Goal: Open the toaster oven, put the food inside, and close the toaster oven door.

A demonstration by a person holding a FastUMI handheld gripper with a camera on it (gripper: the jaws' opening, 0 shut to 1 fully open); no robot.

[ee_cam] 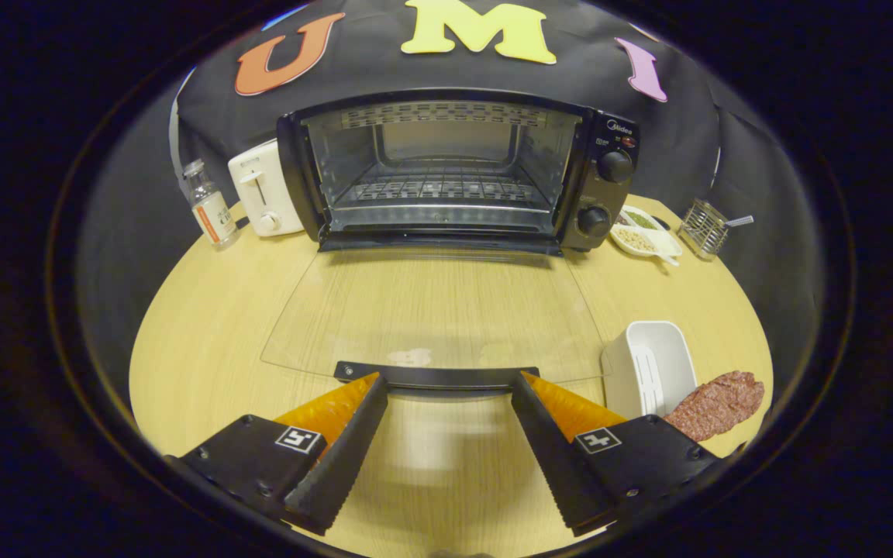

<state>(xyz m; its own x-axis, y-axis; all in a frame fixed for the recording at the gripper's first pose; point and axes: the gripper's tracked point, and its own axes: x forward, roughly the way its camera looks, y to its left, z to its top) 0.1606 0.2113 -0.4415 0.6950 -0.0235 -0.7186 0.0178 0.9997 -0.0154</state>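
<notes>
The black toaster oven (458,167) stands at the back of the wooden table with its glass door (431,314) folded down flat toward me. Its wire rack (439,187) is bare inside. The door's black handle (435,375) lies just ahead of my fingertips. My gripper (446,384) is open, fingers spread wide, nothing between them. A brown piece of meat (714,405) lies on the table to the right of my right finger (547,434), beside a white container.
A white container (648,368) sits right of the door. A white toaster (263,190) and a small bottle (210,205) stand left of the oven. Small dishes (643,232) and a wire holder (704,227) are to its right. Bare table (206,325) lies left of the door.
</notes>
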